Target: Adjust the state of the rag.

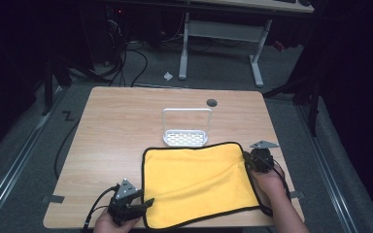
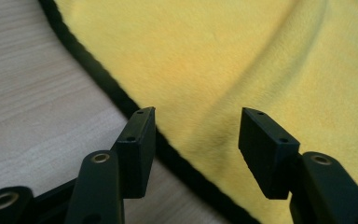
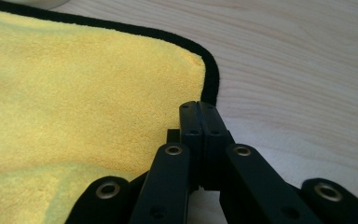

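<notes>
High view: fixed above the near side, it looks forward and down on the whole tabletop (image 1: 116, 131), from far; the floor and a desk (image 1: 223, 24) are behind.
Left view: it rides on the left tongs (image 2: 198, 128), very near and low, and looks along the jaws at the cloth (image 2: 242, 60) edge.
Right view: it rides on the right tongs (image 3: 199, 112), very near, and faces the cloth's corner.
Shared part: all three see the yellow cloth and the wood beside it.
</notes>
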Tool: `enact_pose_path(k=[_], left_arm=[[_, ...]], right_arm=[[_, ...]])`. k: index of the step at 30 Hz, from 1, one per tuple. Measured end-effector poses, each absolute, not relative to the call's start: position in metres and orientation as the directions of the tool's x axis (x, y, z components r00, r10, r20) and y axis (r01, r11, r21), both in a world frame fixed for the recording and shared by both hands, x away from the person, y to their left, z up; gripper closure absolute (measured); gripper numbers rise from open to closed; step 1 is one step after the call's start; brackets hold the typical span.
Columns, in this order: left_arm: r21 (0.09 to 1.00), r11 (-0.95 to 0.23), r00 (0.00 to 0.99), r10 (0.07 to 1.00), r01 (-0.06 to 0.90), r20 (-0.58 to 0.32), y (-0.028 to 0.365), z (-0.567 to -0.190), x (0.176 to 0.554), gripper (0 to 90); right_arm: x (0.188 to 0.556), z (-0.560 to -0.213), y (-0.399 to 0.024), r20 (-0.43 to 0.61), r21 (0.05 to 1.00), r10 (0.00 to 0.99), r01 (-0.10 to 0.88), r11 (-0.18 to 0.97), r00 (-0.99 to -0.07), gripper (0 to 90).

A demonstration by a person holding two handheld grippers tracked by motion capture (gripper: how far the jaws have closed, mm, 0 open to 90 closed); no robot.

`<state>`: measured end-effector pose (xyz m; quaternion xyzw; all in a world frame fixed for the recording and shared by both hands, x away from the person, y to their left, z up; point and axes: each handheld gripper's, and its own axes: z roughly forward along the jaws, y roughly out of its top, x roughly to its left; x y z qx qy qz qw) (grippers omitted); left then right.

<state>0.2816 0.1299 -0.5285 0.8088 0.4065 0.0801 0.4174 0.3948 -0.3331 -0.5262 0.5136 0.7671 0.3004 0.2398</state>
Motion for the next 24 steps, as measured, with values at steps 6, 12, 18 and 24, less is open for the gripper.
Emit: enact_pose_path(k=[6, 12, 18, 24], left_arm=[[0.763, -0.246, 0.616, 0.750, 0.598, -0.241, 0.143, -0.522, 0.308, 44.4], [0.762, -0.223, 0.578, 0.782, 0.608, -0.232, 0.149, -0.528, 0.353, 42.0], [0.761, -0.203, 0.534, 0.818, 0.616, -0.214, 0.145, -0.533, 0.396, 39.5], [0.741, -0.202, 0.523, 0.821, 0.641, -0.228, 0.129, -0.534, 0.425, 41.4]], right_arm=[[0.386, -0.514, -0.335, -0.101, 0.724, 0.938, 0.623, 0.298, -0.332, 84.2], [0.355, -0.492, -0.328, -0.138, 0.770, 0.932, 0.556, 0.314, -0.335, 76.0], [0.330, -0.488, -0.308, -0.110, 0.799, 0.921, 0.518, 0.305, -0.373, 68.1], [0.316, -0.494, -0.284, -0.129, 0.792, 0.897, 0.501, 0.350, -0.423, 64.3]])
